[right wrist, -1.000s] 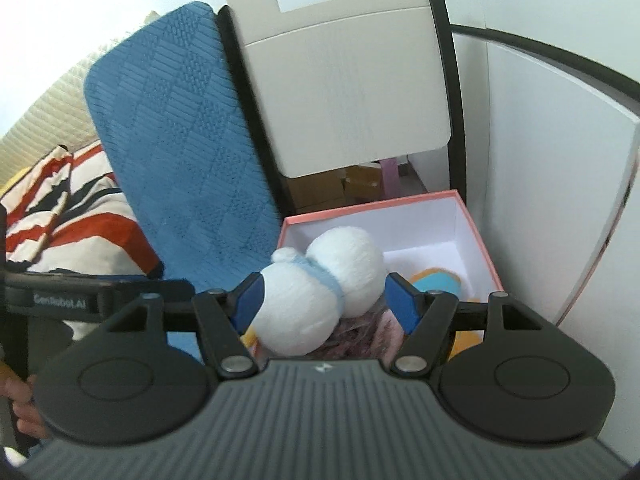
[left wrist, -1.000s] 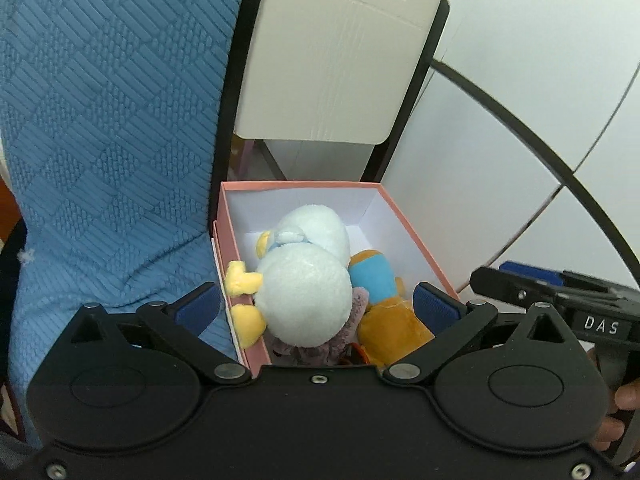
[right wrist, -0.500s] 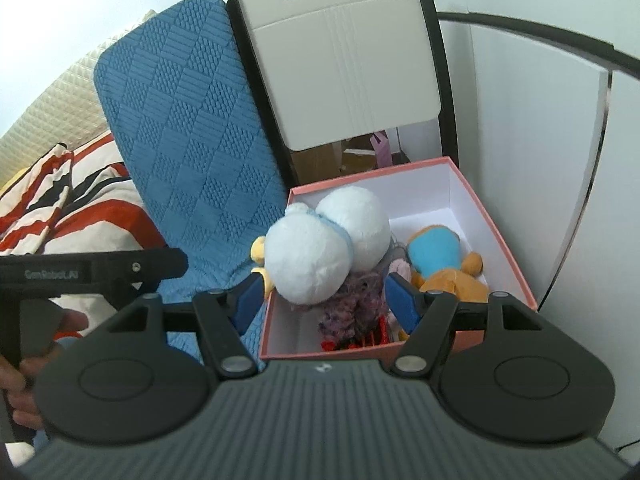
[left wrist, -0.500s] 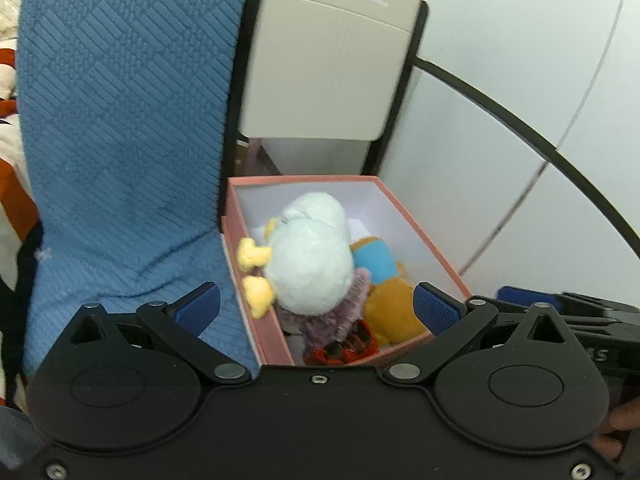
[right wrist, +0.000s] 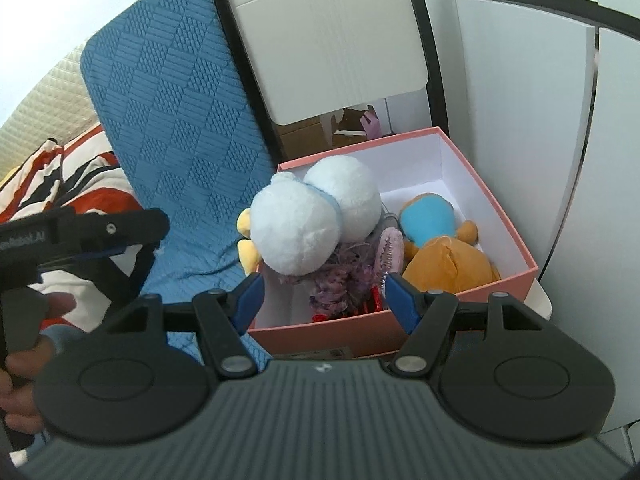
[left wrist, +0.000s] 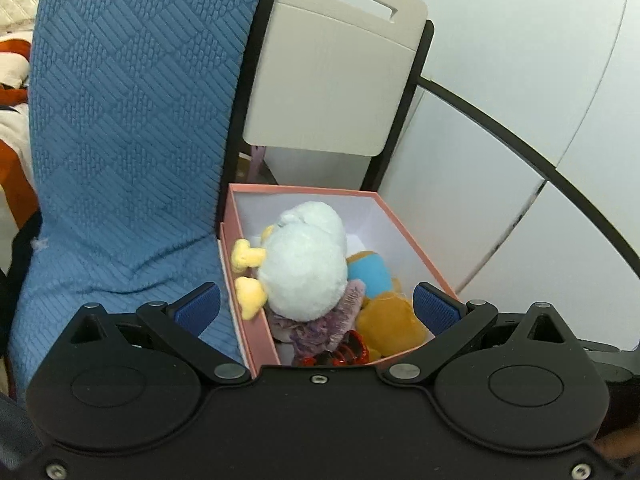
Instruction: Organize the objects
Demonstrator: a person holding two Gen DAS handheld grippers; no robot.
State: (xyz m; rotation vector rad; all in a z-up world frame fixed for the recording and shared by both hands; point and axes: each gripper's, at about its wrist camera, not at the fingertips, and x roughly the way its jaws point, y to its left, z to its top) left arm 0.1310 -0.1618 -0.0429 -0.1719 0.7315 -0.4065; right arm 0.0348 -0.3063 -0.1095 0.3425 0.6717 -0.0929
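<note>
Toys are sitting packed in the pink cardboard box (right wrist: 472, 280): a fluffy white plush duck (right wrist: 316, 216), an orange plush with blue cap (right wrist: 440, 244). I am holding both grippers, left gripper (left wrist: 316, 304) and right gripper (right wrist: 322, 296), open and empty; sorting looks nearly finished.

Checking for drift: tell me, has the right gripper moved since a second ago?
Yes. The right gripper has backed away from the pink box: its near wall, hidden before, now shows.
</note>
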